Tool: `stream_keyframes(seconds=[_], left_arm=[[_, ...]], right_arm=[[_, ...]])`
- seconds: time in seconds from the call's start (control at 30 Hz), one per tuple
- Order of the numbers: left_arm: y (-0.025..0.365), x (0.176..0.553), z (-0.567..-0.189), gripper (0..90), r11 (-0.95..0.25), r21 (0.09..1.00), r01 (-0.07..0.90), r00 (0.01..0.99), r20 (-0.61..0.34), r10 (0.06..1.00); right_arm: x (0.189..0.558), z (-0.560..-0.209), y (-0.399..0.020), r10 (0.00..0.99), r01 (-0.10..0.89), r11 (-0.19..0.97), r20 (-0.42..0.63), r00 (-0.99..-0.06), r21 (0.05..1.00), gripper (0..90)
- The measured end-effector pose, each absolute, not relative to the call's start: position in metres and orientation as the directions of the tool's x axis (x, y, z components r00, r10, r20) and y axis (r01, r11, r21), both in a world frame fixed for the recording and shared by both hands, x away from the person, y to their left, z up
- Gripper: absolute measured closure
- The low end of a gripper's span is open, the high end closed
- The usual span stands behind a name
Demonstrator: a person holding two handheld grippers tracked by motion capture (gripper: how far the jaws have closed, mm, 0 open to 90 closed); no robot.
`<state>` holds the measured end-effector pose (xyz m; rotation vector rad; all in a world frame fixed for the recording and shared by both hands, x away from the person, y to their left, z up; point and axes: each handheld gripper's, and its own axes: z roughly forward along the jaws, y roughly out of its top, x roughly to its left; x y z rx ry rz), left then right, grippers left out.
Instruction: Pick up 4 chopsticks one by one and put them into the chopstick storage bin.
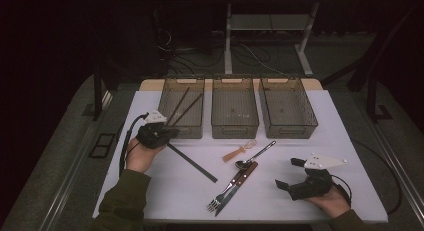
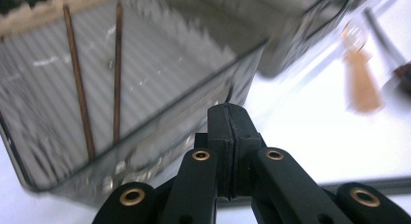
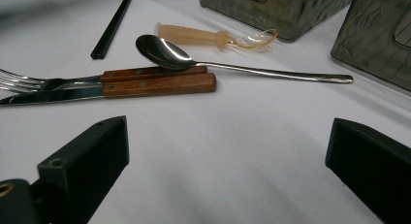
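The left tongs (image 2: 228, 136) have their jaws pressed flat together with nothing visible between them, held just in front of the near wall of the left bin (image 1: 182, 128); a black chopstick (image 1: 192, 163) lies on the white table (image 1: 165, 191) starting right beside these tongs and running away toward the middle of the table. Inside that left bin, just beyond the closed tips, two brown chopsticks (image 2: 99, 78) lean side by side against the ribbed floor and wall. The middle bin (image 1: 235, 123) and the right bin (image 1: 290, 123) stand farther off to the side of the left tongs (no label or writing can be read on any bin or utensil). The right tongs (image 1: 286, 172) rest near the table's front edge with their jaws spread wide and nothing between them. Just ahead of them lie a fork (image 3: 29, 81) and a knife (image 3: 145, 86) with wooden handles, touching side by side, a metal spoon (image 3: 194, 61) resting its bowl across the handles, and beyond it a small clear plastic spoon with a tan handle (image 3: 203, 37).
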<state>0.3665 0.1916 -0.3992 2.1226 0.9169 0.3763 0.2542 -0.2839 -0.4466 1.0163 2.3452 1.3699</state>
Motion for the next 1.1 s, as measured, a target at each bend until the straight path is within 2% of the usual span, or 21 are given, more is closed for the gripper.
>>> stream_keyframes(seconds=[0.33,0.77,1.1], left_arm=[[0.204,0.379,-0.427,89.7,-0.498,0.681,0.537,0.653,0.039,0.757],[0.209,0.384,-0.438,89.7,-0.494,0.668,0.556,0.649,0.023,0.761],[0.205,0.385,-0.440,89.7,-0.520,0.655,0.549,0.657,0.046,0.752]], right_arm=[[0.254,-0.447,-0.284,0.670,0.444,0.324,0.129,-0.731,0.835,1.6],[0.254,-0.448,-0.284,0.673,0.446,0.323,0.129,-0.729,0.835,1.6],[0.254,-0.448,-0.284,0.673,0.447,0.324,0.129,-0.729,0.834,1.6]])
